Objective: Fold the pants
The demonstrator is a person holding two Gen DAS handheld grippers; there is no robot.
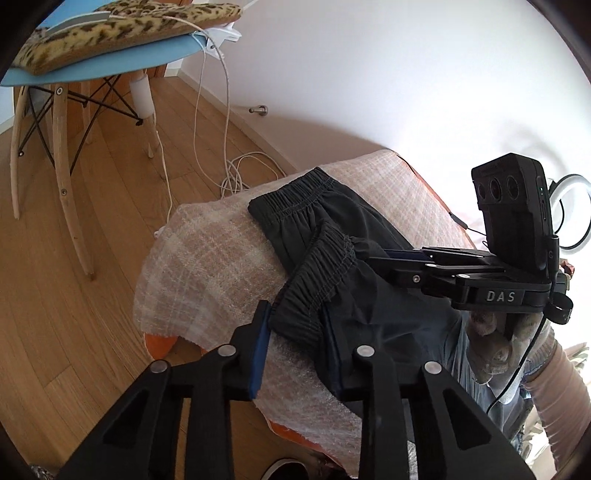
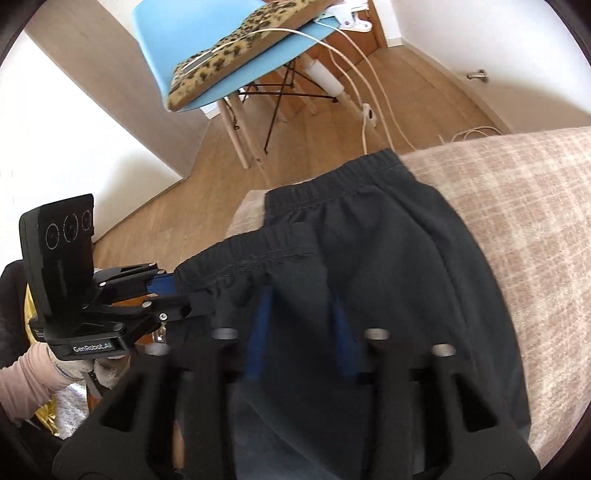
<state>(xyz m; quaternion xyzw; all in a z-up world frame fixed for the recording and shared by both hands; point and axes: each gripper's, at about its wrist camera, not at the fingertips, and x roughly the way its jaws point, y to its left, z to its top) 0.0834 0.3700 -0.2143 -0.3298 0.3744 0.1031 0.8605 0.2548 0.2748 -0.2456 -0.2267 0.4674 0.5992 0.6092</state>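
Black pants (image 1: pixel 332 236), waistband doubled toward 11 o'clock, lie on a checked blanket (image 1: pixel 207 258). Left gripper (image 1: pixel 295 325) and right gripper (image 1: pixel 373 254) each pinch waistband cloth

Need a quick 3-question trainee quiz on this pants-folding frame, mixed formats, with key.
1. True or false: the black pants lie on the wooden floor.
2. What sits on the blue chair? A) leopard-print cushion B) laptop C) folded towel
3. Which part of the pants does the left tool pinch?

Key: 1. False, they lie on the checked blanket. 2. A. 3. The elastic waistband.
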